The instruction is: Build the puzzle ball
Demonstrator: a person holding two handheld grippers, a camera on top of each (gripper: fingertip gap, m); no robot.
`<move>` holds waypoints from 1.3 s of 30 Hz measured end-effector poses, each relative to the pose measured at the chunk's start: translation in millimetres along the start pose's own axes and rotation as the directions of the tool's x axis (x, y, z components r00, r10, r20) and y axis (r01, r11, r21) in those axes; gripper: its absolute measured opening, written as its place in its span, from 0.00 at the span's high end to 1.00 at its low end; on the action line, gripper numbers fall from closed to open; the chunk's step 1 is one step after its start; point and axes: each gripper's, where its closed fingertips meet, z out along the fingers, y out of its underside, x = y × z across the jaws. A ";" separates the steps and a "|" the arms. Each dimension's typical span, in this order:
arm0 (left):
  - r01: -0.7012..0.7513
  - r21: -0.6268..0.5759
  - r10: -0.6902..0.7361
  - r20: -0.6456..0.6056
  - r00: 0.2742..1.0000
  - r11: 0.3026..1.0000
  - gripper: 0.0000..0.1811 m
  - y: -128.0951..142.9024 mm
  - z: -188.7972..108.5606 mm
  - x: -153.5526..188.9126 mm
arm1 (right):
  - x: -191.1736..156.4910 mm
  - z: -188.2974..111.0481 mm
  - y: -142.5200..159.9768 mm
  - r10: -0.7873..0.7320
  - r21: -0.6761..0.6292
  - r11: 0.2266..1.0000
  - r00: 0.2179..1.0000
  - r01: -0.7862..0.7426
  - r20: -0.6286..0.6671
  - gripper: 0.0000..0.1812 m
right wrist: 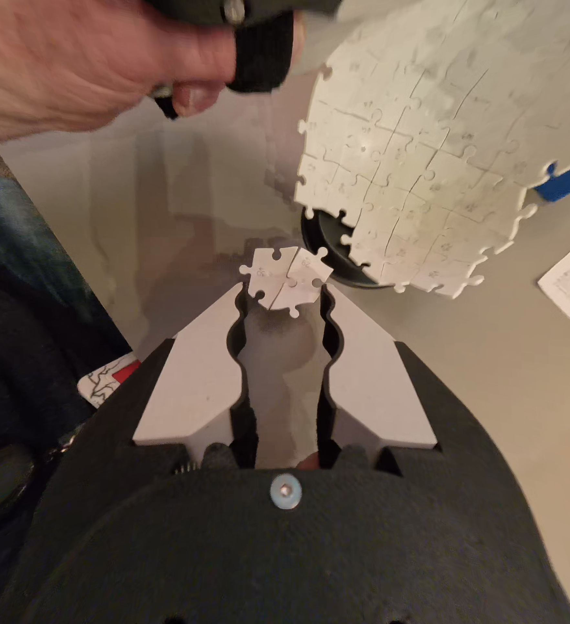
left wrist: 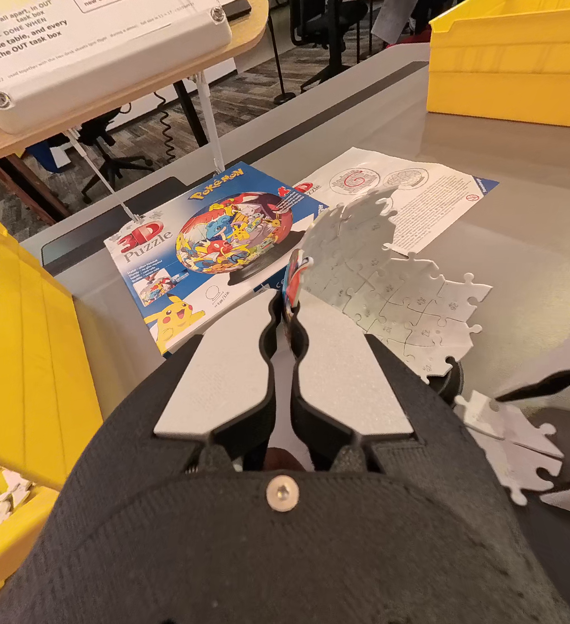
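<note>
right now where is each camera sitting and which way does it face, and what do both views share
Left wrist view: on the left gripper, looking forward and down across the grey table at the puzzle box; its fingers pinch the edge of the curved puzzle shell.
Right wrist view: on the right gripper, looking down at the table; its tips hold a joined pair of pieces; a hand shows top left.
Shared: the shell, the pair, the black stand, the instruction sheet.

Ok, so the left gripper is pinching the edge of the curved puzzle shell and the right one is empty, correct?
Not quite. The left gripper does pinch the curved puzzle shell, but the right gripper isn't empty: the right wrist view shows two joined white pieces at its fingertips.
</note>
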 end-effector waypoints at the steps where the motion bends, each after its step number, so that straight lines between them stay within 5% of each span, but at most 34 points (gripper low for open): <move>1: 0.000 0.001 0.000 -0.001 1.000 1.000 0.99 -0.1 0.0 0.5 | 1.0 -4.2 -5.5 -0.008 0.008 1.000 1.000 0.008 0.006 0.77; 13: -0.003 0.020 0.002 0.049 0.999 1.000 0.99 -1.1 0.5 -2.8 | 27.7 9.7 -24.4 0.044 -0.217 0.976 0.981 -0.002 0.190 0.77; 39: 0.000 0.039 -0.004 0.092 0.996 0.999 0.98 -2.1 1.8 -4.4 | 31.8 26.5 -26.0 -0.065 -0.267 0.956 0.977 0.120 0.204 0.79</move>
